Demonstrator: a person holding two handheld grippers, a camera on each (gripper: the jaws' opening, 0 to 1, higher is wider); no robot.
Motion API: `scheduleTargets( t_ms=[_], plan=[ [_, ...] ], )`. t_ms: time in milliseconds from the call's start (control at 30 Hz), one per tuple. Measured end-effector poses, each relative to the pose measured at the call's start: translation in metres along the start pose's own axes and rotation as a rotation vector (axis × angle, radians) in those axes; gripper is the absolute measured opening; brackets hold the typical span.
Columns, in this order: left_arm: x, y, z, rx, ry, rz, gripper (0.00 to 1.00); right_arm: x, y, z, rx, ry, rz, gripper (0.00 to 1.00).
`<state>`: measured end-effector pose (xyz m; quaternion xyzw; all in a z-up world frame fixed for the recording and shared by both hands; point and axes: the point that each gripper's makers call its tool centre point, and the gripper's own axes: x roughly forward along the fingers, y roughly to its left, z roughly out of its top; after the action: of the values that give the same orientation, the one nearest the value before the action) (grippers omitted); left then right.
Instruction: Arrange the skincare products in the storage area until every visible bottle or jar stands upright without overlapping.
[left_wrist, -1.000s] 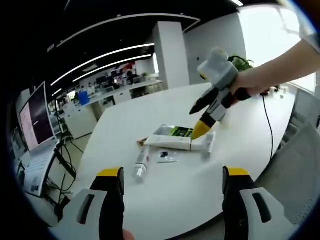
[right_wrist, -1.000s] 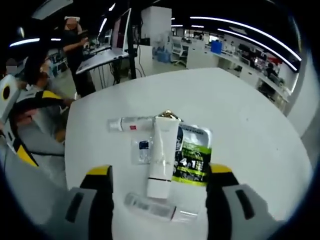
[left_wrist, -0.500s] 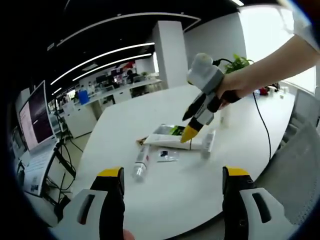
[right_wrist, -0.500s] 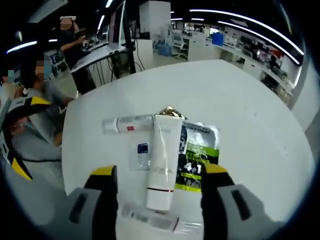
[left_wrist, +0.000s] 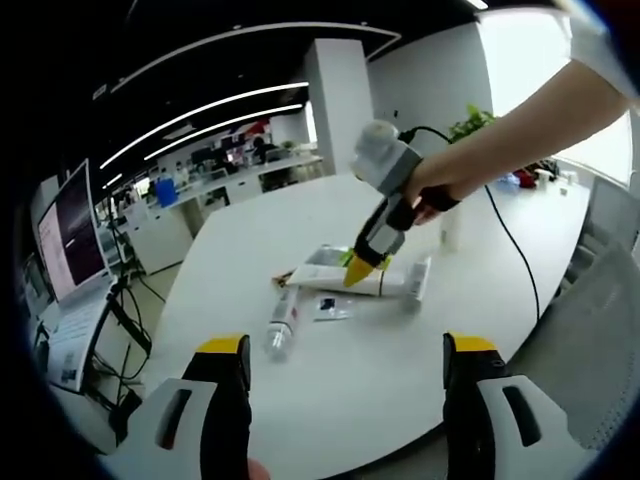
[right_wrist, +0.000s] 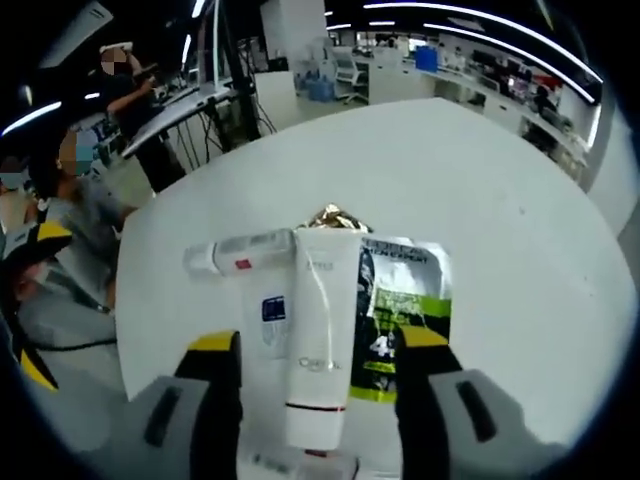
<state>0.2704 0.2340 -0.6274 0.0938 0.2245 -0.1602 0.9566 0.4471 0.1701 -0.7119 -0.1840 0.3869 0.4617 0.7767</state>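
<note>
Several skincare items lie flat in a cluster on the round white table (left_wrist: 400, 370). A long white tube (right_wrist: 318, 330) lies lengthwise between the spread jaws of my right gripper (right_wrist: 317, 340), which is open and close above it. Beside the tube lie a green sachet (right_wrist: 405, 300), a small tube with a red label (right_wrist: 245, 250) and a small sachet with a blue label (right_wrist: 270, 315). In the left gripper view the right gripper (left_wrist: 362, 262) hangs over the white tube (left_wrist: 330, 283), with a clear tube (left_wrist: 415, 280) to its right. My left gripper (left_wrist: 346, 345) stands open, well short of the cluster.
A gold scrap (right_wrist: 335, 215) shows at the white tube's far end. A cable (left_wrist: 520, 260) trails across the table from the right gripper. A seated person (right_wrist: 75, 190) and a standing person (right_wrist: 125, 90) are beyond the table's left edge. Desks and monitors (left_wrist: 70, 235) fill the background.
The right gripper has come down and forward, so the white tube now lies between its jaws. In the left gripper view it has shifted left over the tube. The left gripper has not moved.
</note>
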Motion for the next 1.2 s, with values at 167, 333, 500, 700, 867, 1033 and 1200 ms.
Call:
scheduleTargets(
  t_ms=[167, 333, 500, 700, 867, 1033, 1200],
  plan=[
    [0.001, 0.000, -0.002, -0.005, 0.009, -0.003, 0.76, 0.009, 0.001, 0.003, 0.000, 0.012, 0.004, 0.60],
    [0.001, 0.000, -0.003, -0.007, 0.014, -0.009, 0.75, 0.022, 0.006, 0.008, 0.007, 0.018, 0.024, 0.57],
    [0.001, -0.001, -0.004, -0.005, 0.020, -0.012, 0.74, 0.037, 0.009, 0.009, 0.013, 0.035, 0.029, 0.55],
    [0.002, -0.001, -0.005, -0.013, 0.028, -0.015, 0.74, 0.045, 0.003, 0.014, 0.002, 0.037, 0.012, 0.54],
    [0.002, -0.001, -0.005, -0.014, 0.032, -0.016, 0.74, 0.049, -0.001, 0.019, -0.003, 0.038, 0.000, 0.53],
    [0.003, -0.003, -0.006, -0.007, 0.039, -0.020, 0.74, 0.056, -0.005, 0.017, -0.051, 0.063, -0.016, 0.50],
    [0.003, -0.003, -0.006, -0.008, 0.041, -0.021, 0.74, 0.056, -0.005, 0.014, -0.068, 0.068, -0.022, 0.38]
  ],
)
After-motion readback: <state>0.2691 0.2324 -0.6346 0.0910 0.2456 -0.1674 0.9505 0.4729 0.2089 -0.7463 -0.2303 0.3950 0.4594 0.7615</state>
